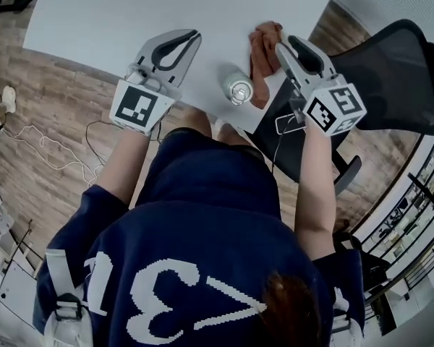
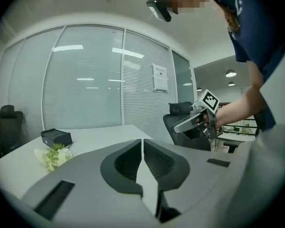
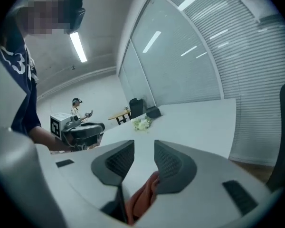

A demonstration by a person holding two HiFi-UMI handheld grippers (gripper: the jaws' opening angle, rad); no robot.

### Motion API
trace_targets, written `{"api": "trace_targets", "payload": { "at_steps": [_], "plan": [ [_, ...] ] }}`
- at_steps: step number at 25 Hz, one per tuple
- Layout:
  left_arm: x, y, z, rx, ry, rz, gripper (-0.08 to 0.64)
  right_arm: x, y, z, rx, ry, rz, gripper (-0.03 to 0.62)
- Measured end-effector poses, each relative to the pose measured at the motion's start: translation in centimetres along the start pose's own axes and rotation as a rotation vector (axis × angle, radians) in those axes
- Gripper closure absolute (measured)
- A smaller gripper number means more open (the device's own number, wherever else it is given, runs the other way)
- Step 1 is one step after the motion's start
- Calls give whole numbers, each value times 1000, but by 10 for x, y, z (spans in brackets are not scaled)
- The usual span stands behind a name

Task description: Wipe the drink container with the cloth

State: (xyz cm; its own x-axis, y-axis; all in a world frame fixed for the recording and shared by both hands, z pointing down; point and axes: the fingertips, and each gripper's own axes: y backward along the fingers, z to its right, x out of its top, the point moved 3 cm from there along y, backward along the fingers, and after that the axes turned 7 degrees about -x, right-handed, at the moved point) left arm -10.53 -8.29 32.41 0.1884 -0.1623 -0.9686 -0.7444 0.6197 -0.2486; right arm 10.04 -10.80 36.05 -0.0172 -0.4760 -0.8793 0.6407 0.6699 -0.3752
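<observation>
Navy shirt nearest us, then our left gripper above the white table, its fingers pressed together on nothing. Between both grippers the silvery drink container stands upright by the table's near edge. Our right gripper has its fingers spread, the orange cloth bunched low between them, just beside the container. Beyond, a black chair
</observation>
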Motion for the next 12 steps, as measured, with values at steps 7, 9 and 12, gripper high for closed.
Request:
{"api": "trace_targets", "payload": {
  "at_steps": [7,9,12],
  "plan": [
    [65,-4,-11,32,-36,123,535,92,58,-12,-184,123,301,532],
    [81,-4,-11,39,-54,148,537,108,75,-15,-226,131,366,543],
    [99,-2,-11,57,-64,167,538,127,98,-20,-273,128,444,546]
  ]
}}
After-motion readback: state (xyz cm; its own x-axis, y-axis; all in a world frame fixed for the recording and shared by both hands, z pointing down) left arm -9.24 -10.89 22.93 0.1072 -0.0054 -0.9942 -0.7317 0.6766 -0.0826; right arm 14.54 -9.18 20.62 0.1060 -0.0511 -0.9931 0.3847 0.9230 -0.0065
